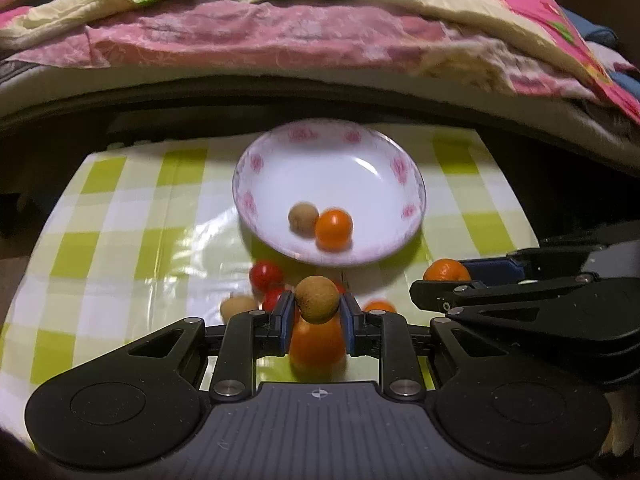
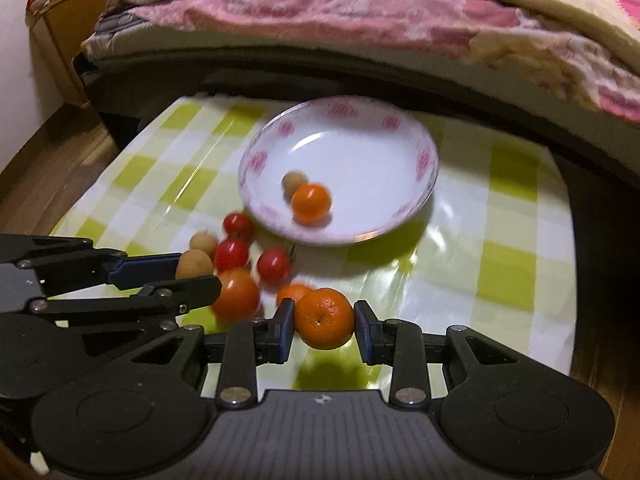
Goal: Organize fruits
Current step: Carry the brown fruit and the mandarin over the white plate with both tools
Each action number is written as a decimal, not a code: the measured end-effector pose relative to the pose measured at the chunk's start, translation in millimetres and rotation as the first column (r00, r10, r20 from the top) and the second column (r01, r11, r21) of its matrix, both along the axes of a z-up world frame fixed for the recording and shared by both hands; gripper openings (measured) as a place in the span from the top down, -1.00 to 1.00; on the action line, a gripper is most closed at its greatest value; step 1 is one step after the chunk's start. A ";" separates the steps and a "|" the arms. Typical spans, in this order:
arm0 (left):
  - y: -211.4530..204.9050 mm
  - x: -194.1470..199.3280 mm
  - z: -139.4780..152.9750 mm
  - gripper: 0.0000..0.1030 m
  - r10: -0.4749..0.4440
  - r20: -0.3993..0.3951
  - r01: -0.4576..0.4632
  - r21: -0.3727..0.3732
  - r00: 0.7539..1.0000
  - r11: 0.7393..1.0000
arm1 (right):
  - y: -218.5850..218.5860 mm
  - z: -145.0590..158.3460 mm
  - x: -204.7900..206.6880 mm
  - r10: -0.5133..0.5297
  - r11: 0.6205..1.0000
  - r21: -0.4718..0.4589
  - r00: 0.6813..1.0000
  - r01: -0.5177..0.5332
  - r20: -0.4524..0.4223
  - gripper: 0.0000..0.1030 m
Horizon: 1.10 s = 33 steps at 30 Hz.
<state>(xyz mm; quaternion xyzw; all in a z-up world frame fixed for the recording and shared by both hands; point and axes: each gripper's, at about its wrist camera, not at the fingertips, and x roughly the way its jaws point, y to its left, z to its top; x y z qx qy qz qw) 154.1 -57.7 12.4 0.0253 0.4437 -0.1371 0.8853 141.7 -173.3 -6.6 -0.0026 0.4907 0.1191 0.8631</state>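
Left hand-held gripper is clamped on a longan, blue pads on both sides of it, and the fruit sits lifted above the desk. Right hand-held gripper holds a mandarin between its pads; its shadow lies on the cloth below, so it looks raised too.

Key relation: the plate lies straight ahead of both grippers, beyond the loose pile. From the left wrist view it is dead centre over the longan. From the right wrist view the plate is ahead and a bit right of centre. The plate is round, so no long axis matters; approach direction is free. It already carries one longan and one small orange, touching each other, sitting at the near side of the plate.

The grippers are side by side, close, left one just beside the right. Neither looks clearly nearer the plate; I judge them about level.

Loose on the desk between grippers and plate: three cherry tomatoes, another longan, a large orange fruit and a smaller orange one behind the mandarin.

Judgement: next move is forward carry, release over the open far part of the plate to avoid knocking the two fruits already there. Both frames are blurred, so fine contact is hard to read.
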 end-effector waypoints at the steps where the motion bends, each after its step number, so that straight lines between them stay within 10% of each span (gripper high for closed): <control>1: -0.7 5.3 0.4 0.41 0.004 0.003 -0.004 0.001 1.000 1.000 | -1.8 1.4 4.0 -0.008 1.000 0.006 1.000 0.008 0.001 0.28; 33: -6.1 82.9 -26.9 0.41 0.065 -0.064 -0.066 -0.005 0.996 0.998 | -10.0 -19.6 94.9 -0.089 0.996 0.017 0.996 0.089 -0.006 0.27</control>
